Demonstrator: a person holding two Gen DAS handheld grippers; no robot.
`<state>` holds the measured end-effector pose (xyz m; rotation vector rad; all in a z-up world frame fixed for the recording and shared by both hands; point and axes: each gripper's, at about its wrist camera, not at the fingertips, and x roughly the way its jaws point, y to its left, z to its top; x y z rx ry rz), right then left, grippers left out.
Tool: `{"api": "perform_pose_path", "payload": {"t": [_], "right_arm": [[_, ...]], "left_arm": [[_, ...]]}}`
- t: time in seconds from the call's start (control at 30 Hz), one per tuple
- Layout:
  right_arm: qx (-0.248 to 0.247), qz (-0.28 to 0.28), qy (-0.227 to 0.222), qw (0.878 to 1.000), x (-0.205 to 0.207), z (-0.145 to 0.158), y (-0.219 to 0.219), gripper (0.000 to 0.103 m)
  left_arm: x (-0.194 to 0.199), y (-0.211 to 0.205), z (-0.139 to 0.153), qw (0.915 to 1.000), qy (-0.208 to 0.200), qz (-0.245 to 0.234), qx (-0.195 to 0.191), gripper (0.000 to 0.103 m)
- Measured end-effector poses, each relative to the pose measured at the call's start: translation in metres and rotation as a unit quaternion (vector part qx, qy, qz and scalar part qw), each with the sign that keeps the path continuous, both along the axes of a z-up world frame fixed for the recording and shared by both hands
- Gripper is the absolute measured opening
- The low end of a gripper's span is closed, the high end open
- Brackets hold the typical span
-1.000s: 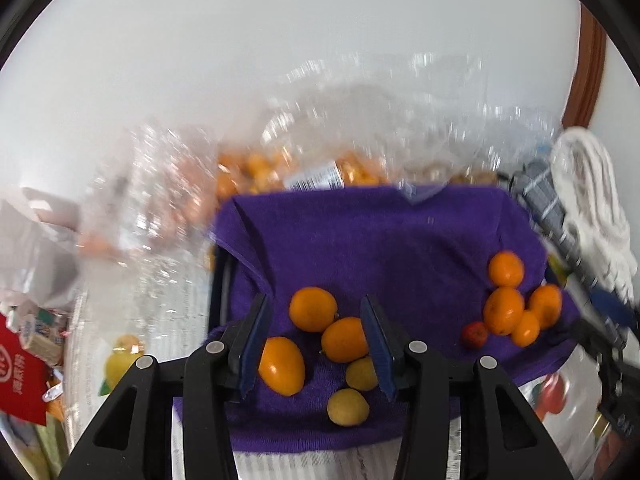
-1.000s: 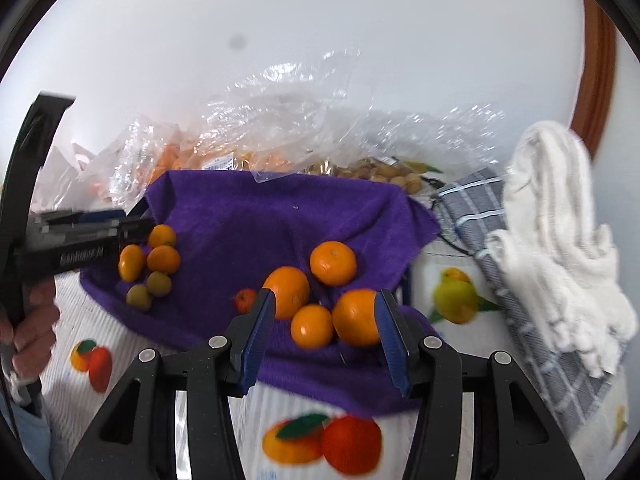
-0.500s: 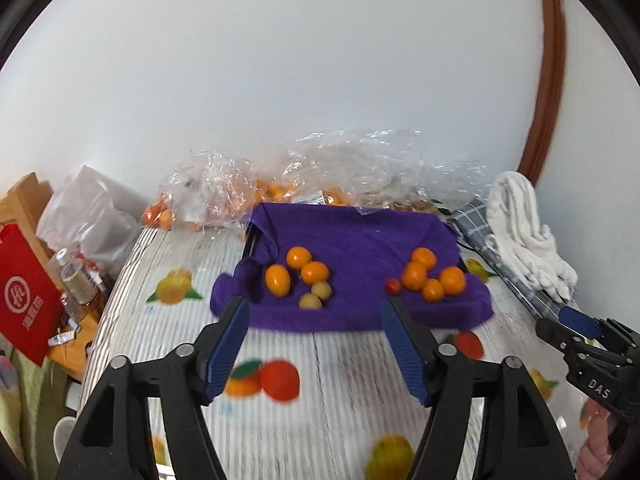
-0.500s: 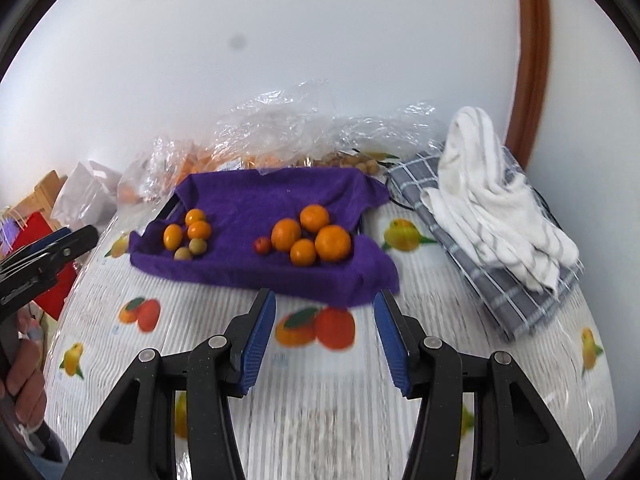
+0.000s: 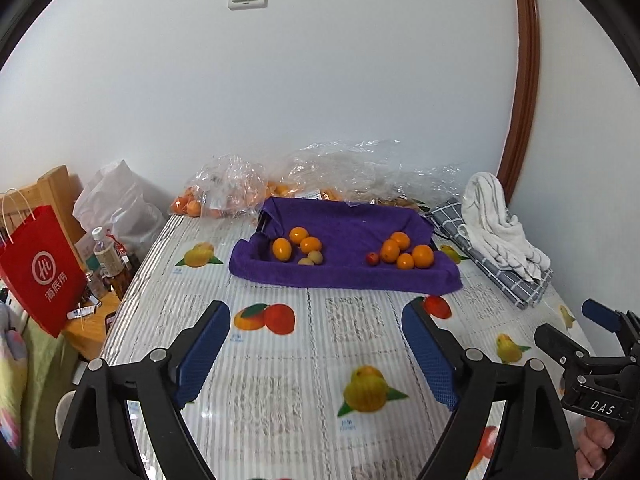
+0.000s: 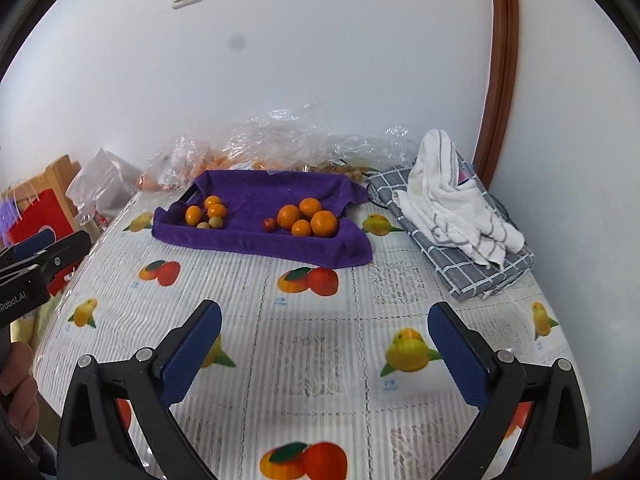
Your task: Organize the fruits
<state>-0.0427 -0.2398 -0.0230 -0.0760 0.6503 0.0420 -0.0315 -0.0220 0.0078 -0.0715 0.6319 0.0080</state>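
Fruits lie in 2 clusters on a purple towel (image 5: 344,268) draped over a tray at the far side of the table (image 5: 320,360). The left cluster (image 5: 298,249) holds 3 orange pieces and 2 small yellow-green ones; the right cluster (image 5: 404,254) holds 4 orange pieces with 1 small red fruit (image 5: 373,258) just beside them. The 2 clusters sit well apart.

The left gripper (image 5: 316,346) hovers over the fruit-printed tablecloth, near side, with its blue-padded jaws spread wide and nothing between them. The right gripper (image 6: 324,346) is likewise spread wide and empty.

Clear plastic bags (image 5: 224,190) of orange fruit rest behind the towel against the wall. A white cloth (image 6: 452,196) lies on a grey checked cloth (image 6: 476,272) to the right of the towel.

Left wrist view only: a red paper bag (image 5: 40,268) and bottles (image 5: 108,258) beside the table's left edge, shown in full, and the right gripper at lower right, held by a hand (image 5: 596,446). Right wrist view only: the left gripper at the left edge, and the checked cloth's full outline.
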Motion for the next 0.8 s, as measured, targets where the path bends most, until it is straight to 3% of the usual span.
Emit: {"api": "perform_pose_path", "payload": {"t": [0.47, 0.8], "right_arm": [[0.035, 0.003, -0.010, 0.999, -0.017, 0.009, -0.004, 0.102], [0.023, -0.002, -0.013, 1.000, -0.017, 0.013, -0.007, 0.102]], "left_arm": [[-0.015, -0.008, 0.013, 1.0000, -0.007, -0.002, -0.001, 0.087], [-0.016, -0.007, 0.014, 1.0000, -0.008, -0.001, -0.001, 0.087]]}}
